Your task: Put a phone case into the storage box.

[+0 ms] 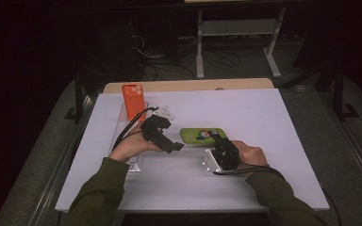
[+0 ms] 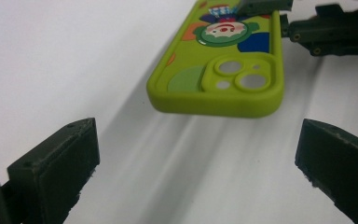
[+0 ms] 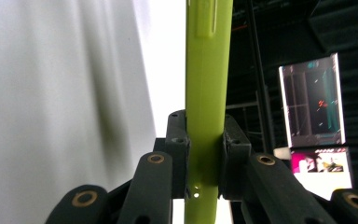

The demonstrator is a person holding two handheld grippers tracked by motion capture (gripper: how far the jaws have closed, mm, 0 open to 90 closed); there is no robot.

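Green phone case [image 1: 199, 135] flat — long axis crosswise, lens end toward left claw [image 1: 175, 147].

Lying mid-table [image 1: 264, 188] as landmark: phone case [image 1: 195, 135], with a second case [image 1: 133, 100] standing behind-left, left gripper [image 1: 175, 147] just left, right gripper [image 1: 220, 141] clamping its right end.
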